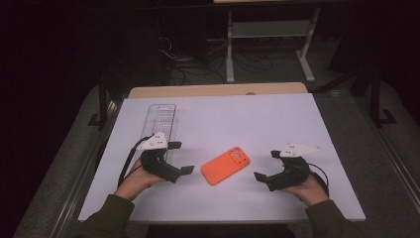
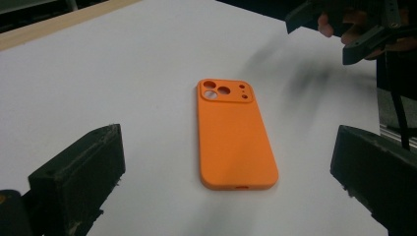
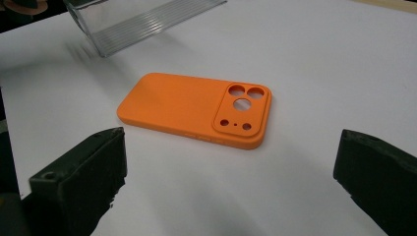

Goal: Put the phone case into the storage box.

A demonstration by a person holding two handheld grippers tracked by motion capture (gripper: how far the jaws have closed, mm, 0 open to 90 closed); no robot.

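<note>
white table top (image 1: 297,119) with an orange phone case (image 1: 226,165) flat at centre, clear plastic tray (image 1: 162,120) far left

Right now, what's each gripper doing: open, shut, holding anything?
Left gripper: jaws open, holding nothing, beside the orange phone case.
Right gripper: jaws open, holding nothing, on the case's other side.

An orange phone case (image 1: 226,165) lies flat and back-up on the white table (image 1: 277,124), near the front edge, set at an angle with its camera end pointing away and to the right. The raised camera block has three large round cutouts and smaller holes. Nothing touches it; it sits alone, apparently intact.
</note>
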